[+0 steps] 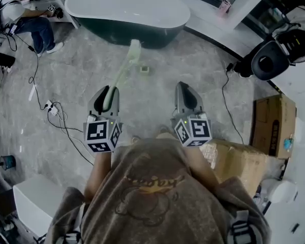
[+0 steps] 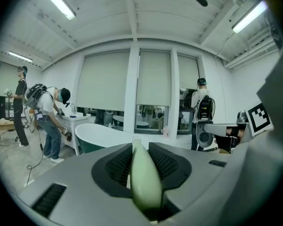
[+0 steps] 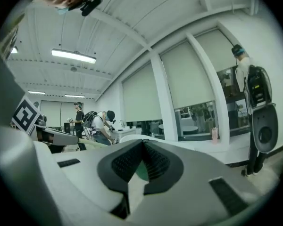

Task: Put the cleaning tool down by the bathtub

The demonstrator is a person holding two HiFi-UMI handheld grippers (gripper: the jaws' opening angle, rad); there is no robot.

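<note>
The cleaning tool (image 1: 123, 70) is a pale green long-handled brush. My left gripper (image 1: 108, 91) is shut on its handle, and the brush end points forward toward the bathtub (image 1: 142, 34), a white oval tub with a dark green outside, on the floor ahead. In the left gripper view the green handle (image 2: 144, 178) sits pinched between the black ribbed pads, with the bathtub (image 2: 101, 135) beyond. My right gripper (image 1: 185, 88) hangs beside the left one, held above the floor. In the right gripper view its tips (image 3: 142, 142) meet with nothing between them.
A person (image 1: 30, 19) bends over a white counter left of the tub. Cables and a power strip (image 1: 51, 108) lie on the grey floor at left. A small object (image 1: 144, 69) sits on the floor ahead. At right stand a black round device (image 1: 268, 60) and a cardboard box (image 1: 274, 123).
</note>
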